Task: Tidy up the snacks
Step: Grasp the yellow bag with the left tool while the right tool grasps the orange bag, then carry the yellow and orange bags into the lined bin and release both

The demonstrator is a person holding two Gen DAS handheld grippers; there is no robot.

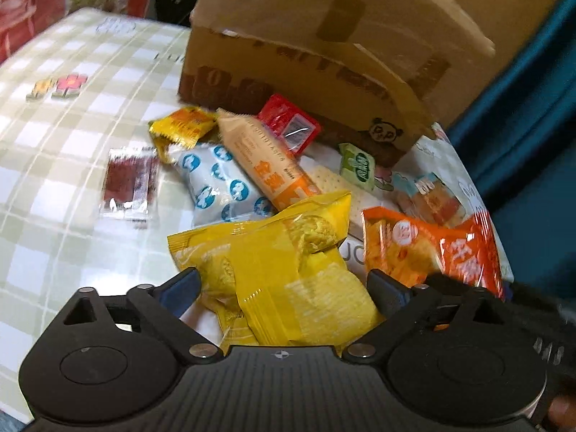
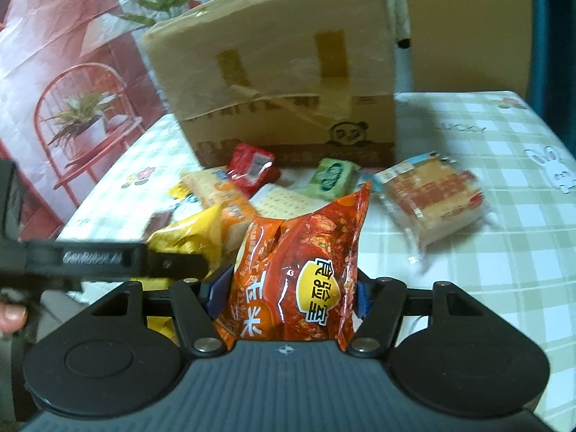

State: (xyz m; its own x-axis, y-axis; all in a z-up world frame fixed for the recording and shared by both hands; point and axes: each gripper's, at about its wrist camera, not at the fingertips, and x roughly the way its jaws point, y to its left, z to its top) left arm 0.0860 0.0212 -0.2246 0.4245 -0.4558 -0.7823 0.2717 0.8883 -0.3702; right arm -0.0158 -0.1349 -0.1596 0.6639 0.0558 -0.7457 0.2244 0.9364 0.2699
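Note:
My left gripper [image 1: 284,288] is shut on a yellow snack bag [image 1: 280,270], held low over the table. My right gripper [image 2: 288,291] is shut on an orange-red snack bag [image 2: 298,270], which also shows at the right of the left wrist view [image 1: 432,248]. The left gripper's body [image 2: 100,259] crosses the left of the right wrist view with the yellow bag [image 2: 190,234] beyond it. A heap of small snack packs lies ahead, in front of a cardboard box [image 1: 324,54] [image 2: 280,82].
The heap holds a blue-dotted white pack [image 1: 219,183], a long orange biscuit pack [image 1: 266,165], a red pack [image 1: 288,122], a green pack [image 2: 331,176] and a clear-wrapped cracker pack [image 2: 432,198]. A dark red sachet [image 1: 129,183] lies apart on the checked tablecloth [image 1: 72,144].

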